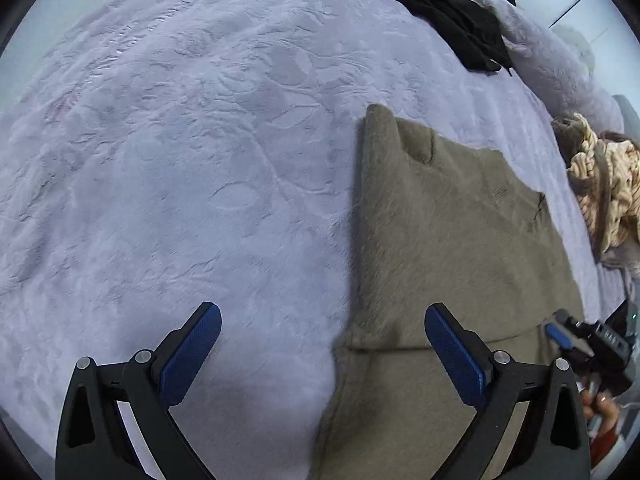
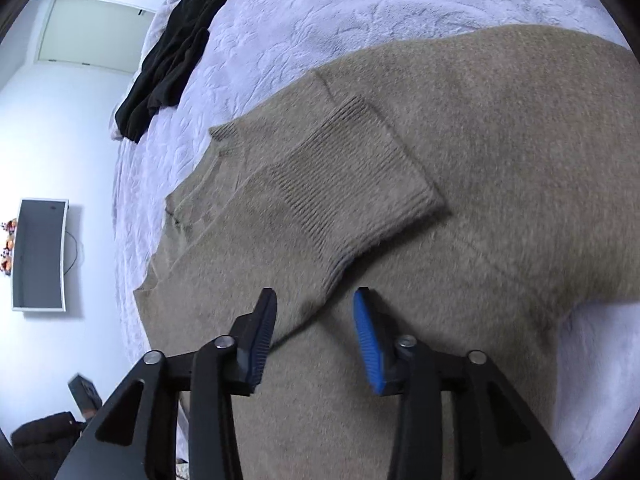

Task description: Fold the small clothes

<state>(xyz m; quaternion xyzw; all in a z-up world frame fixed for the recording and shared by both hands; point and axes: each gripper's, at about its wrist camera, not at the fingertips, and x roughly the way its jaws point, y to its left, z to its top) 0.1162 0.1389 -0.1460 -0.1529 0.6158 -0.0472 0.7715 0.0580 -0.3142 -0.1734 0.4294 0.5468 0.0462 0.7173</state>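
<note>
Lying flat, taupe sweater (image 2: 460, 168) on bedspread (image 2: 304, 12)

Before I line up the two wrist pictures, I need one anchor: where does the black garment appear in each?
Left wrist: black garment at the top, right of centre, beyond the brown sweater.
Right wrist: black garment at upper left, on the bed's edge.
Shared landmark: the brown sweater.
</note>
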